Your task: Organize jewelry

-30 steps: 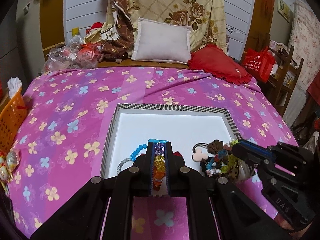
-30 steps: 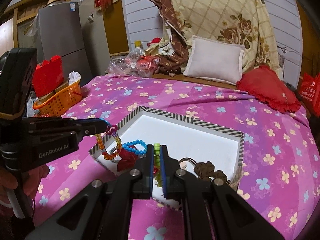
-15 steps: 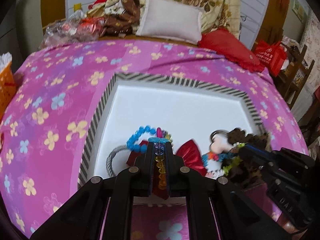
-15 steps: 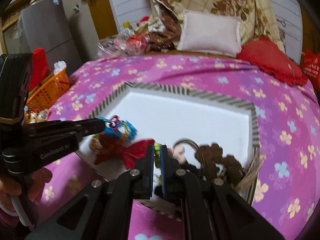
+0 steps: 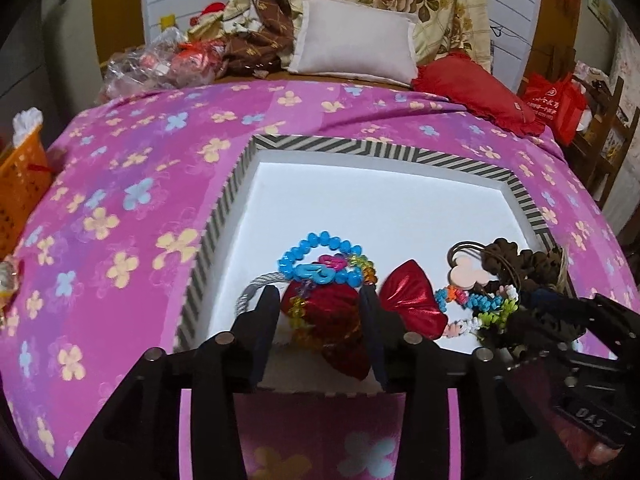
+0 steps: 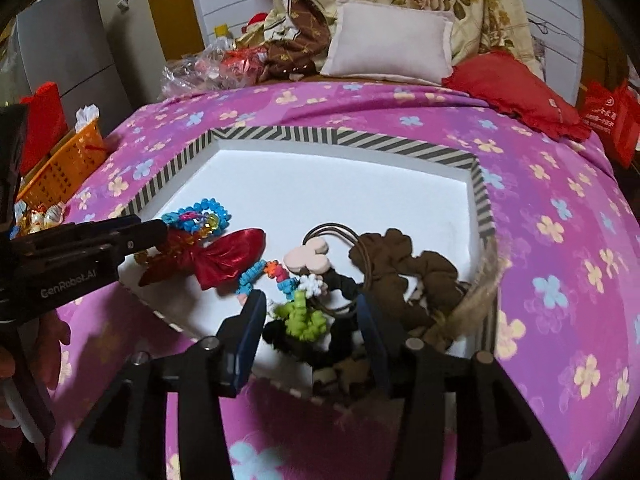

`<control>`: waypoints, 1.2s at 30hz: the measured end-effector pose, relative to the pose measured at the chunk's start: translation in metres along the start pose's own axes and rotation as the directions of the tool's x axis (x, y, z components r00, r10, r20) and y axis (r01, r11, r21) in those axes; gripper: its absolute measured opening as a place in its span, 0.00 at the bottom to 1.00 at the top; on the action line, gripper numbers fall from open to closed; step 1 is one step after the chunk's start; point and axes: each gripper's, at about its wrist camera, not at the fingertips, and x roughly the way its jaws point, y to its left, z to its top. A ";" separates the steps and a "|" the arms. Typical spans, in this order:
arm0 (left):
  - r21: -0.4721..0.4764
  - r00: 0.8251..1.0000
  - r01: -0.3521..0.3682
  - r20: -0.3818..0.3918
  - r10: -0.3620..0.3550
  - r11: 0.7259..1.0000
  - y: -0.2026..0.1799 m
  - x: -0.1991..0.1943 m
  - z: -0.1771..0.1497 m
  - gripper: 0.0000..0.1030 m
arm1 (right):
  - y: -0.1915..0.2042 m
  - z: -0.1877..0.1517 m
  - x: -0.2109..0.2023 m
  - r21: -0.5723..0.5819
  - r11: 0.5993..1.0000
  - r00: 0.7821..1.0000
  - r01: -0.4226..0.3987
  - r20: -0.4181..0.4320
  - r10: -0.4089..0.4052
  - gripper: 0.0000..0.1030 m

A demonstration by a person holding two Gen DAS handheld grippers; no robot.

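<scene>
Along the near edge of the striped tray (image 5: 362, 148), both grippers, left (image 5: 320, 300) and right (image 6: 310, 312), are opening, jaws apart, over beaded bracelets (image 5: 320, 258) and hair ties (image 6: 400, 264) lying loose; release step, apparently, calling next for lifting clear without snagging beads.

Left view: sits behind the left tool (image 5: 318, 300), angled down, close over the tray (image 5: 372, 148) near-left corner.
Right view: behind the right tool (image 6: 310, 308), shallower tilt, close at the near-right corner.
Facing: both toward the pillow (image 5: 352, 44).
Shared: tray, bed (image 6: 560, 216), jewelry.
</scene>
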 end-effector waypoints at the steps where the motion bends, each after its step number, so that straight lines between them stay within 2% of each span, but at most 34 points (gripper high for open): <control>1: -0.004 1.000 -0.003 0.003 0.003 1.000 0.001 -0.003 -0.001 0.33 | 0.000 -0.001 -0.005 0.004 1.000 1.000 -0.001 0.007 0.001 0.48; 3: -0.017 1.000 -0.006 0.011 0.007 1.000 0.003 -0.010 -0.003 0.33 | 0.001 -0.005 -0.016 0.012 1.000 1.000 -0.004 0.025 0.004 0.51; 8: -0.050 0.999 -0.011 0.038 0.013 0.999 0.005 -0.035 -0.014 0.33 | 0.009 -0.017 -0.045 0.024 1.000 0.997 0.009 0.075 -0.011 0.67; 10: -0.047 0.999 -0.023 0.046 0.025 0.999 0.004 -0.045 -0.021 0.33 | 0.014 -0.022 -0.054 0.027 1.000 0.996 0.016 0.087 -0.018 0.69; 24: -0.064 0.990 -0.075 0.114 0.082 0.995 0.000 -0.112 -0.060 0.33 | 0.033 -0.051 -0.099 0.059 0.998 0.991 0.034 0.126 -0.041 0.78; 32: -0.054 0.978 -0.109 0.174 0.117 0.993 -0.006 -0.143 -0.069 0.33 | 0.043 -0.055 -0.125 0.057 0.996 0.983 0.072 0.165 -0.080 0.86; 36: -0.062 0.971 -0.120 0.199 0.130 0.991 -0.006 -0.153 -0.069 0.33 | 0.046 -0.055 -0.129 0.058 0.995 0.981 0.081 0.170 -0.090 0.87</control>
